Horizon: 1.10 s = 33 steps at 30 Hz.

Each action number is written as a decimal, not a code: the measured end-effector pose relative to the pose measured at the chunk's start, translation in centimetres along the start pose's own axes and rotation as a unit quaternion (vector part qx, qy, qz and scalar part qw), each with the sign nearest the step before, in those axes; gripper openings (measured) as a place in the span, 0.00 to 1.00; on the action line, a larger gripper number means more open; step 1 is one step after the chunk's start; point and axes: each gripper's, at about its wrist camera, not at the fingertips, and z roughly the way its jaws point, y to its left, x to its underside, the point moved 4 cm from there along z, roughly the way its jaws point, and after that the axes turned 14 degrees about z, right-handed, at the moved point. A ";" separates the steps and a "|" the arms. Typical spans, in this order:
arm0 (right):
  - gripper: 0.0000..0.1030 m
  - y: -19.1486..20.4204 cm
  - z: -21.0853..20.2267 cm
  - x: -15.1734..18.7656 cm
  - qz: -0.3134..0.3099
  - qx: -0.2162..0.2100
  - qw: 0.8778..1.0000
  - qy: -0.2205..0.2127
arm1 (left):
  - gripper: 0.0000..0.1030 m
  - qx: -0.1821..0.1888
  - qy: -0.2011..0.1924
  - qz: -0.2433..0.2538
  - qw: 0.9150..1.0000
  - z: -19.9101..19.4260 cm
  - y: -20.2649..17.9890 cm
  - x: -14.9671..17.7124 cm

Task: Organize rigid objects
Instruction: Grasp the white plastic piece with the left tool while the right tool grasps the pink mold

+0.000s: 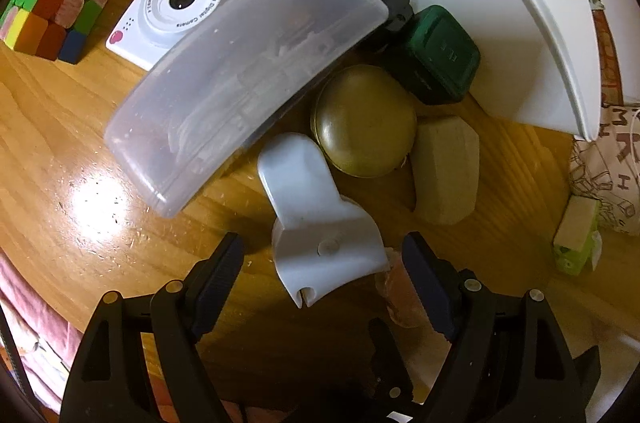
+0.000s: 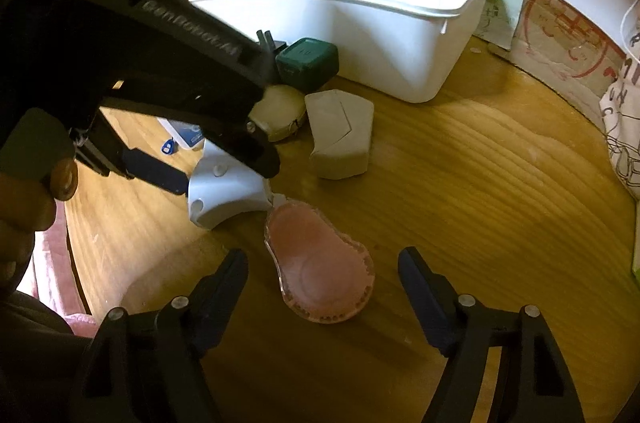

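On the wooden worktop [image 2: 460,183], a stiff, light, likely slippery white plastic piece [image 1: 316,223] lies between the wide-open left hand-held gripper [image 1: 322,263], best pinched across its broad base; the right hand-held gripper [image 2: 322,275], also open, straddles a pink shell-like piece [image 2: 320,271] at its 5 o'clock.

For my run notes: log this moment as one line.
left gripper: open, straddling white plastic piece | right gripper: open over pink pear-shaped case | white bin: nothing seen inside
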 end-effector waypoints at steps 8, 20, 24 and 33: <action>0.67 0.1 0.9 -0.1 -0.013 -0.003 1.000 0.013 | 0.80 -0.047 0.022 0.006 0.999 0.8 -1.4 -0.7; 0.54 1.1 1.3 0.7 -0.041 0.005 0.999 0.009 | 0.61 -0.051 0.007 0.004 0.999 0.8 -2.4 -0.7; 0.53 1.6 1.3 1.0 -0.048 0.003 0.999 0.012 | 0.61 -0.036 0.006 -0.004 0.999 0.7 -1.8 -0.2; 0.52 3.3 1.1 1.7 -0.065 -0.002 0.997 0.028 | 0.61 -0.015 0.015 -0.023 1.000 0.3 0.6 2.2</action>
